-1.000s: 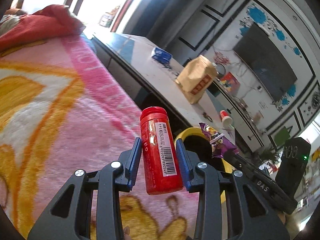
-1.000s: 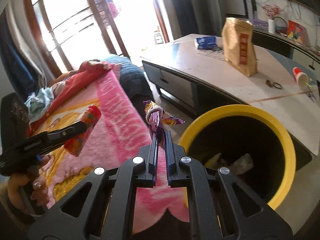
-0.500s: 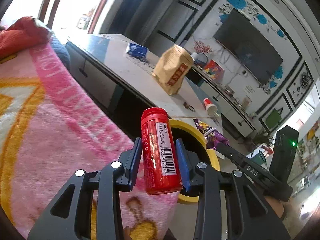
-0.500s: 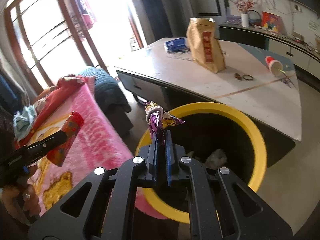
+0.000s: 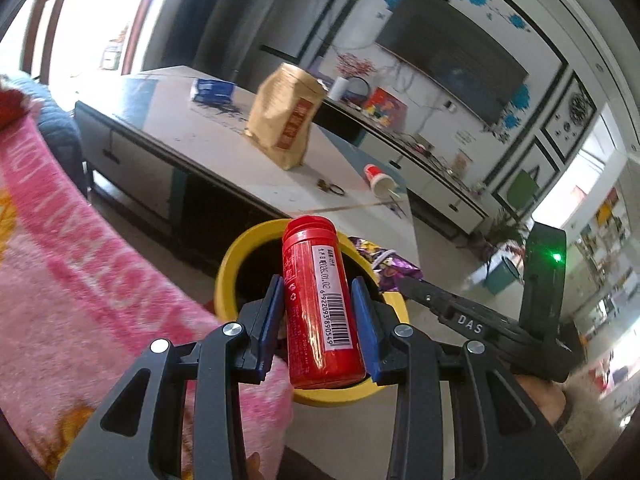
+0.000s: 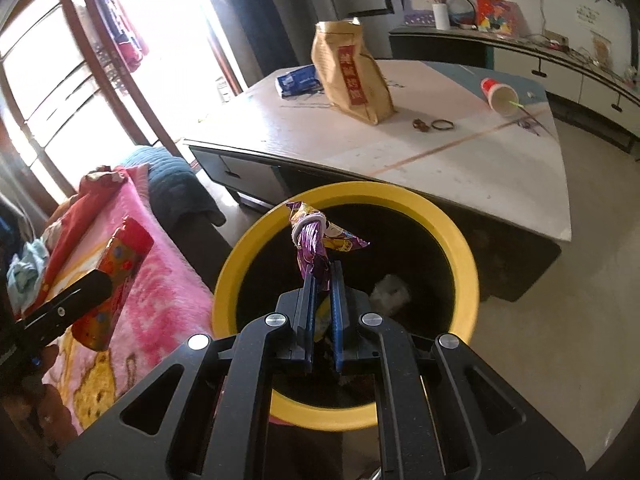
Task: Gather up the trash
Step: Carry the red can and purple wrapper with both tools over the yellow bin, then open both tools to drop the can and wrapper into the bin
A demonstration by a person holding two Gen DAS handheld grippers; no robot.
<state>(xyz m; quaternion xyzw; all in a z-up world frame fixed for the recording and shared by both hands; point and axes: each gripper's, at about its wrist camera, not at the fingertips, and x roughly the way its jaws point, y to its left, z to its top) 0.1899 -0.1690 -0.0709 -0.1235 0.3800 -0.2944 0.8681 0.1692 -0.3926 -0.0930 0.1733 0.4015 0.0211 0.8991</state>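
Left wrist camera sat behind my fingers, looked steeply down, close over yellow bin (image 5: 227,276). Right wrist camera looked likewise from opposite side. Both shared bin, low table (image 5: 168,120), brown paper bag (image 5: 285,120).

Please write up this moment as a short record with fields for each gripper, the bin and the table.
left gripper: shut on a red cylindrical plastic bottle with a barcode label
right gripper: shut on a crumpled purple foil wrapper, above the bin opening
bin: round yellow-rimmed trash bin, some trash inside
table: white low table carrying a brown paper bag and a tipped red paper cup
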